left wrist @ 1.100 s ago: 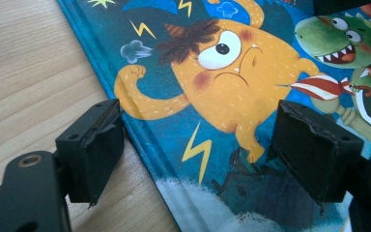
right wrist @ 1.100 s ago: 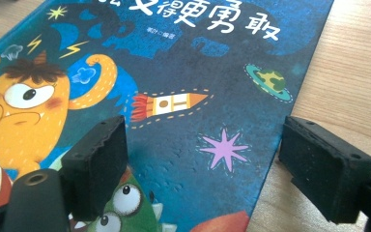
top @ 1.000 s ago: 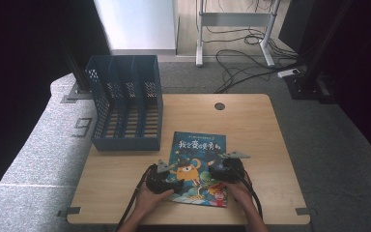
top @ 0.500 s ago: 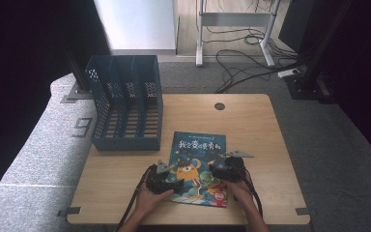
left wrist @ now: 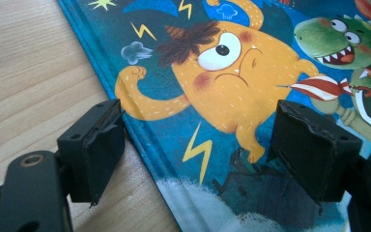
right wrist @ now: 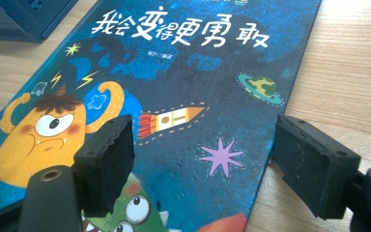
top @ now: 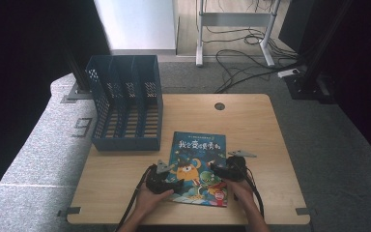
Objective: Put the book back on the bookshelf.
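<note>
A blue picture book [top: 199, 157] with a yellow one-eyed monster on its cover lies flat on the wooden table [top: 256, 125], near the front edge. My left gripper [top: 175, 178] rests at the book's left side. In the left gripper view its jaws [left wrist: 200, 121] stand open astride that edge of the book [left wrist: 232, 82], one pad over bare wood. My right gripper [top: 220, 168] sits at the book's right side. Its jaws [right wrist: 205, 135] have just been closing a little but are open, with the right edge of the book [right wrist: 188, 77] lying between them, untouched by the pads.
A dark blue slotted file rack [top: 125, 111] stands at the table's back left, its corner also in the right gripper view [right wrist: 24, 17]. A round cable hole [top: 219, 106] lies near the far edge. Cables and desk legs cross the floor beyond.
</note>
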Demonstrator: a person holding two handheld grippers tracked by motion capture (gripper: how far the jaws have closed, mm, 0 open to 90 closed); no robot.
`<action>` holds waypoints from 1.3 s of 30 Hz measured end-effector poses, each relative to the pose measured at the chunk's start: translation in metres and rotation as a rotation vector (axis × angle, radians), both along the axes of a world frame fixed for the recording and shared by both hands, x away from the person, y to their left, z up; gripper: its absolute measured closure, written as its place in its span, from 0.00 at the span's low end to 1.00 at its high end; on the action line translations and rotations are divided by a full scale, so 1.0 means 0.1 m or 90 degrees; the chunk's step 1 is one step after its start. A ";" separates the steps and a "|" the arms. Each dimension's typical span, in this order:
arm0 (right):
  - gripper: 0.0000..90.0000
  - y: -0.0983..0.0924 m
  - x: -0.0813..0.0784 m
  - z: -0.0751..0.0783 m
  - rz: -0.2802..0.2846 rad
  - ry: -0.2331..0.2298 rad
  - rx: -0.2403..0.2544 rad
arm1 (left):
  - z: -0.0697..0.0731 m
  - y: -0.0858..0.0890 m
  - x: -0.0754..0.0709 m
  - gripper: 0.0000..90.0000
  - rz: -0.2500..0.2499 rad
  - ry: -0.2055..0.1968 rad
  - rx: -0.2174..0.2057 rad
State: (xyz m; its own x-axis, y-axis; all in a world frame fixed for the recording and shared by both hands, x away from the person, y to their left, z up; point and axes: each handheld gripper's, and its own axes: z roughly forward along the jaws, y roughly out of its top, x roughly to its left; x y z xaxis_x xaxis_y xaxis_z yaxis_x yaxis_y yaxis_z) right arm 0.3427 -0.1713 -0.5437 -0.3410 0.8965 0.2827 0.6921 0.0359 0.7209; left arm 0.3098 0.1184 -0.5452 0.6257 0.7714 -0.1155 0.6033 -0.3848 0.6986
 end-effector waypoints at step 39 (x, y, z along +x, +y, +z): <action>0.32 -0.13 0.03 0.05 -0.009 0.010 0.074 | 0.00 0.01 0.01 0.20 0.001 0.009 -0.016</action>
